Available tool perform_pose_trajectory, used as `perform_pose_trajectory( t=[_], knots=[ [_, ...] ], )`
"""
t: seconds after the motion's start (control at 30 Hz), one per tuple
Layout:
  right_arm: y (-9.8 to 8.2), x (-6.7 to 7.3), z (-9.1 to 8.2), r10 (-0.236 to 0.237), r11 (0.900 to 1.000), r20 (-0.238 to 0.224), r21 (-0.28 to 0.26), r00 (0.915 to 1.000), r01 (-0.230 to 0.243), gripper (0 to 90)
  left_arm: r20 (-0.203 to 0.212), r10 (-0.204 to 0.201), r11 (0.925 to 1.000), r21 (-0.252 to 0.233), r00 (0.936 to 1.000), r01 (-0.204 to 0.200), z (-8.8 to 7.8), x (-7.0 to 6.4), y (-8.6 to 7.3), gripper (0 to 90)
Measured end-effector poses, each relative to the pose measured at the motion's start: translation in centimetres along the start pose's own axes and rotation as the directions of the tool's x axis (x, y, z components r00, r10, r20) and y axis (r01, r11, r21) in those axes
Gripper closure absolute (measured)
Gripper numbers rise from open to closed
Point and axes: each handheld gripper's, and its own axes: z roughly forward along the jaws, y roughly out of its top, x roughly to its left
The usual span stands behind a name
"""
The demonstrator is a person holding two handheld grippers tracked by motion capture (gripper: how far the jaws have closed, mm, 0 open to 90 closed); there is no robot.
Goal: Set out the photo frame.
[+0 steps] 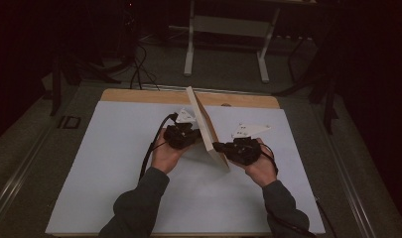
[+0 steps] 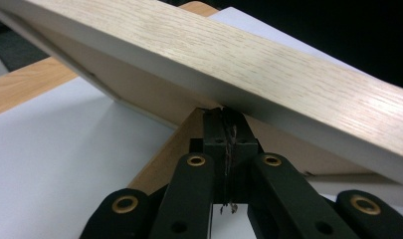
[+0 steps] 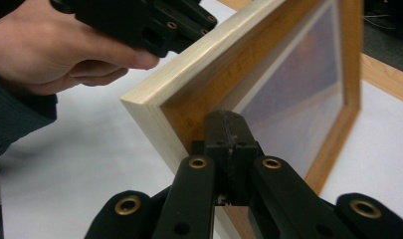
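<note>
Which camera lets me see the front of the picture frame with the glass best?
The right gripper view: the picture frame shows its glazed front and wooden border close up, standing on the white mat. The left gripper view shows its light wooden side edge and back. The high view shows it small, tilted, between the left gripper and right gripper.

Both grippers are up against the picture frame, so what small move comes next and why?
Probably ease the frame down flat onto the white mat. It stands tilted on its edge, propped between the shut left hand-held gripper and the shut right hand-held gripper, neither clamping it, so it could tip.
</note>
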Motion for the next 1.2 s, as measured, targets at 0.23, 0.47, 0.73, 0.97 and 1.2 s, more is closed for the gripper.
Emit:
perform_pose_trajectory(
  t=[0.23,0.47,0.73,0.97,1.2],
  knots=[
    [0.2,0.4,0.4,-0.006,1.000,-0.012,0.001,0.9999,0.006,90.0,0.030,0.005,1.0000,-0.008,0.9995,-0.005,0.1,0.4,-0.1,90.0],
    [0.5,0.9,1.0,-0.015,1.000,-0.028,0.001,0.9995,0.015,90.0,0.080,-0.007,0.9996,-0.028,0.9968,0.009,0.4,1.0,-0.3,90.0],
    [0.6,1.1,1.5,-0.006,1.000,-0.032,-0.003,0.9995,0.006,90.0,0.112,-0.003,0.9991,-0.042,0.9937,0.008,0.6,1.5,-0.5,90.0],
    [0.9,1.4,2.1,-0.004,1.000,-0.026,-0.009,0.9997,0.004,90.0,0.160,-0.029,0.9972,-0.064,0.9867,0.040,0.8,2.0,-0.7,90.0],
    [0.8,1.5,2.1,-0.023,1.000,-0.013,-0.006,0.9996,0.023,87.5,0.141,-0.043,0.9976,-0.048,0.9890,0.050,0.5,2.0,-0.7,85.7]
  ],
)
